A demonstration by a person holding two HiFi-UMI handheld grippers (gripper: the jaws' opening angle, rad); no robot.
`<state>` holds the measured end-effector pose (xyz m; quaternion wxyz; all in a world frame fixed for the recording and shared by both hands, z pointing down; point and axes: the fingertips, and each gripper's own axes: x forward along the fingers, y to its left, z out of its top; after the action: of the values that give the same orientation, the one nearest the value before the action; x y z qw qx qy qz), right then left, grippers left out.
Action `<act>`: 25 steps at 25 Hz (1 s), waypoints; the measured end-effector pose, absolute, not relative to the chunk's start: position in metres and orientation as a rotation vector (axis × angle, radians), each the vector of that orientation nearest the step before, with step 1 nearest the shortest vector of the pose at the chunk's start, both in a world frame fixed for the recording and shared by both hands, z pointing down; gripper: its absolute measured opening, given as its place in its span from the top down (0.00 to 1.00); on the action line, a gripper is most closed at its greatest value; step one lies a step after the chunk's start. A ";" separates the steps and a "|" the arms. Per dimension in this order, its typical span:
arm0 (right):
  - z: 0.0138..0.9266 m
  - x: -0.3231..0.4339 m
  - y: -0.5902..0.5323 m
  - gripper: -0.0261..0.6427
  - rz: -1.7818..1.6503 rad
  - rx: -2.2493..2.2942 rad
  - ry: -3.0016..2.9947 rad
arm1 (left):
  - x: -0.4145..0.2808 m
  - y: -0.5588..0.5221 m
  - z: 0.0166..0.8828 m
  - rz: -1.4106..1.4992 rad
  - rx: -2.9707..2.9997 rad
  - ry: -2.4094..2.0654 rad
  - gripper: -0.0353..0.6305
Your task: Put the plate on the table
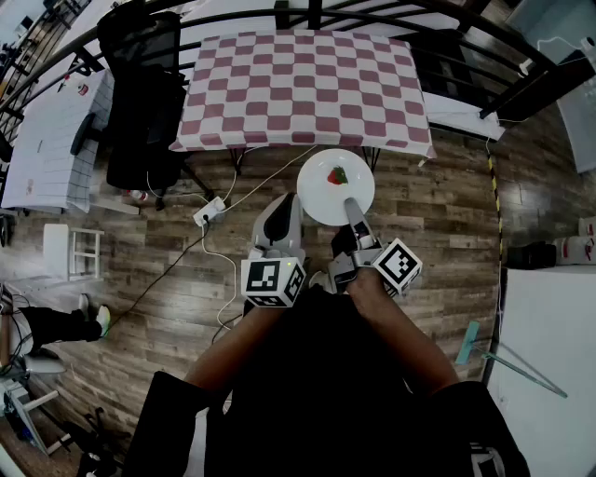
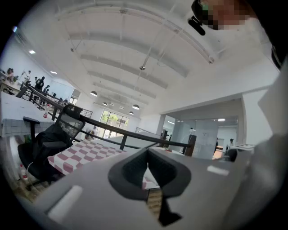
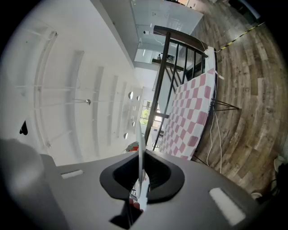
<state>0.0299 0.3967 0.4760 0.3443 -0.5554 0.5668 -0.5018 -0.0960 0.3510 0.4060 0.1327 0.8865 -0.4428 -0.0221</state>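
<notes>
A white plate with a strawberry on it hangs over the wooden floor, just in front of the near edge of the table with the pink-and-white checked cloth. My right gripper is shut on the plate's near rim. In the right gripper view the plate runs edge-on between the jaws of the right gripper, the strawberry shows beside it, and the checked table lies beyond. My left gripper is left of the plate, shut and holding nothing. In its own view, the left gripper faces the table.
A black office chair stands at the table's left corner. A power strip with cables lies on the floor near it. A dark railing runs behind the table. A white table is at the left, a white surface at the right.
</notes>
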 end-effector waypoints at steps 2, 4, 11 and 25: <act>0.470 0.034 0.396 0.94 -1.284 -1.413 1.428 | -0.094 0.354 0.404 -0.058 2.580 -1.291 0.94; 0.469 0.041 0.398 0.94 -1.286 -1.420 1.391 | -0.090 0.357 0.403 -0.049 2.587 -1.294 0.94; 0.470 0.058 0.406 0.94 -1.285 -1.417 1.402 | -0.088 0.368 0.406 -0.022 2.644 -1.381 0.94; 0.474 0.089 0.396 0.94 -1.222 -1.404 1.386 | -0.106 0.353 0.416 0.011 2.659 -1.446 0.94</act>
<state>0.0894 0.3955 0.4745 0.3992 -0.5547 0.5476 -0.4828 -0.1059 0.3534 0.4157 0.0574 0.8770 -0.4771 0.0036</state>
